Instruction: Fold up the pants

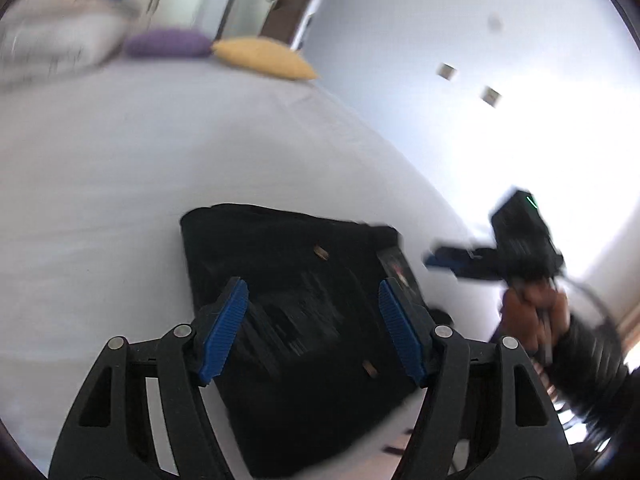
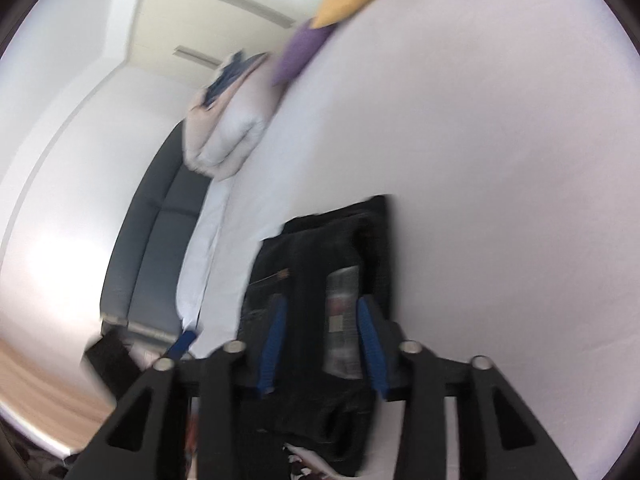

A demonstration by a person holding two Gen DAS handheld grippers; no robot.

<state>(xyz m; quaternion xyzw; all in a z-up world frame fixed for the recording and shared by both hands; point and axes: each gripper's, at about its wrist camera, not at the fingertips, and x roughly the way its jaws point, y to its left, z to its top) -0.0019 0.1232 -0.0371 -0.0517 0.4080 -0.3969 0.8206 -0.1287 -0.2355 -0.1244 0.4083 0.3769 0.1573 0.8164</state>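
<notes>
The black pants lie folded into a compact block on the white bed sheet. A paper tag shows at their right edge. My left gripper hovers over the block, open, its blue pads wide apart and touching nothing. In the left wrist view a hand holds my right gripper just beyond the pants' right edge. In the right wrist view the right gripper is open a little above the pants, with the tag seen between its pads. Both views are blurred.
A yellow pillow, a purple pillow and a folded pale duvet lie at the far end of the bed. A grey-blue padded bench runs along the bed's side, with wooden floor beyond.
</notes>
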